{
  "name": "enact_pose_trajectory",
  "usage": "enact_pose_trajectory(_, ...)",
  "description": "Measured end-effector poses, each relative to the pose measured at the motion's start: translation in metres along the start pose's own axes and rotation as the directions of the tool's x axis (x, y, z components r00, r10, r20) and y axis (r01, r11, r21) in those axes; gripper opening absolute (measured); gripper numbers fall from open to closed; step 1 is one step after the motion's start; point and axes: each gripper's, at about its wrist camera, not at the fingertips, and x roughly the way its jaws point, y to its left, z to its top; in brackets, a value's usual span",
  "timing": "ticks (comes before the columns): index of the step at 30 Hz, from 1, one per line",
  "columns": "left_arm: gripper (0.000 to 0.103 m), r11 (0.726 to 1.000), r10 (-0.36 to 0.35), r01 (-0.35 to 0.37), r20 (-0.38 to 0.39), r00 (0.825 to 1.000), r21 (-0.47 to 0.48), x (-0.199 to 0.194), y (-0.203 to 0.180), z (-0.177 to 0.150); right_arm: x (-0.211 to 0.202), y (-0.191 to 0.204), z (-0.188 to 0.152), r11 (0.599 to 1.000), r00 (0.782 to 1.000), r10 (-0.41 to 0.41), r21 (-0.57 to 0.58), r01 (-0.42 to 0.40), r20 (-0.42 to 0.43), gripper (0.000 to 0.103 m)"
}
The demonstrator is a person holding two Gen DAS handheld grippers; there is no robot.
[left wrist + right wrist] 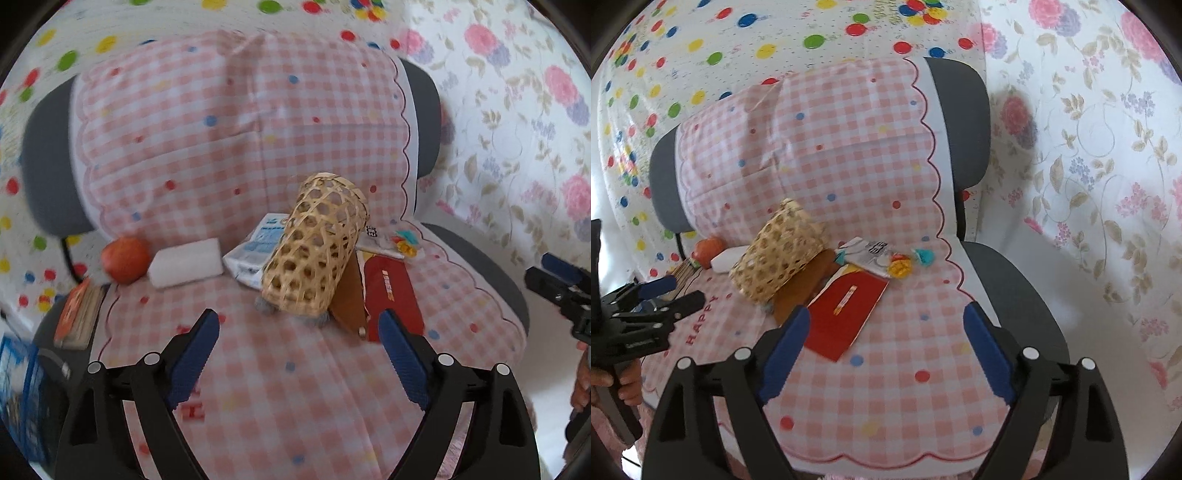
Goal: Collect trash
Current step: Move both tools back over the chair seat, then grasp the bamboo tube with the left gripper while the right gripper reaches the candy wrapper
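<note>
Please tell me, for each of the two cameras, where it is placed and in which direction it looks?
Left wrist: sits behind the open left gripper, looking down at the chair seat and woven basket; the right gripper shows at right.
Right wrist: behind the open right gripper, facing the red envelope; the left gripper shows at left.
Shared: basket, envelope, orange fruit.

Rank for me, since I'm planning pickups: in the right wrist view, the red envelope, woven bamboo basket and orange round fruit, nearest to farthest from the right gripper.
1. Red envelope, flat just ahead of the right gripper.
2. Woven bamboo basket, tipped over, farther left.
3. Orange round fruit, far left by the backrest.
</note>
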Motion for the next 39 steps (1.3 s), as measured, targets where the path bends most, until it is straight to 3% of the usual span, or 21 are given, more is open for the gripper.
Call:
enact_pose_trajectory(6, 0.087, 0.997, -0.024, 0.028, -0.056, 0.998, 0.065, 0.058, -0.007, 0.033, 0.019, -0.013, 0.008, 1.0, 1.0, -0.014, 0.027, 0.014, -0.008, 0.083)
enact_pose_trajectory(12, 0.087, 0.993, -0.007, 0.018, -0.094, 0.996, 0.116, 0.096, -0.012, 0.046, 0.031, -0.026, 0.009, 0.998, 1.0, -0.018, 0.055, 0.019, -0.024, 0.083)
enact_pose_trajectory(18, 0.077, 0.991, -0.049, 0.06, -0.095, 0.994, 0.117, 0.109, -0.014, 0.053, 0.045, -0.031, 0.006, 0.998, 0.998, -0.005, 0.059, 0.008, -0.055, 0.083)
enact_pose_trajectory(22, 0.074, 0.995, -0.033, 0.04, -0.077, 0.997, 0.093, 0.104, -0.013, 0.053, 0.061, -0.034, 0.009, 0.999, 0.997, -0.012, 0.047, 0.015, -0.07, 0.082)
enact_pose_trajectory(23, 0.074, 0.996, -0.026, 0.032, -0.07, 0.997, 0.084, 0.101, -0.012, 0.053, 0.067, -0.036, 0.009, 0.999, 0.997, -0.017, 0.044, 0.02, -0.077, 0.081)
enact_pose_trajectory(28, 0.074, 1.0, 0.0, 0.0, -0.001, 1.0, -0.019, 0.061, 0.006, 0.044, 0.096, -0.039, 0.009, 0.999, 0.992, 0.004, 0.033, 0.0, -0.126, 0.043)
enact_pose_trajectory(31, 0.074, 0.998, 0.034, -0.033, 0.015, 0.999, -0.059, 0.045, 0.018, 0.036, 0.118, -0.037, 0.01, 0.999, 0.987, 0.031, 0.037, -0.026, -0.157, 0.044)
enact_pose_trajectory(33, 0.074, 0.995, 0.045, -0.044, 0.01, 0.999, -0.09, 0.039, 0.029, 0.031, 0.134, -0.032, 0.013, 0.999, 0.983, 0.049, 0.024, -0.045, -0.175, 0.053)
enact_pose_trajectory(36, 0.074, 0.991, 0.06, -0.06, 0.001, 0.998, -0.117, 0.036, 0.042, 0.026, 0.157, -0.017, 0.018, 0.997, 0.979, 0.046, -0.051, -0.058, -0.201, 0.067)
enact_pose_trajectory(39, 0.074, 0.989, 0.057, -0.057, -0.004, 0.998, -0.138, 0.04, 0.05, 0.025, 0.183, 0.001, 0.024, 0.986, 0.973, 0.028, -0.153, -0.065, -0.23, 0.07)
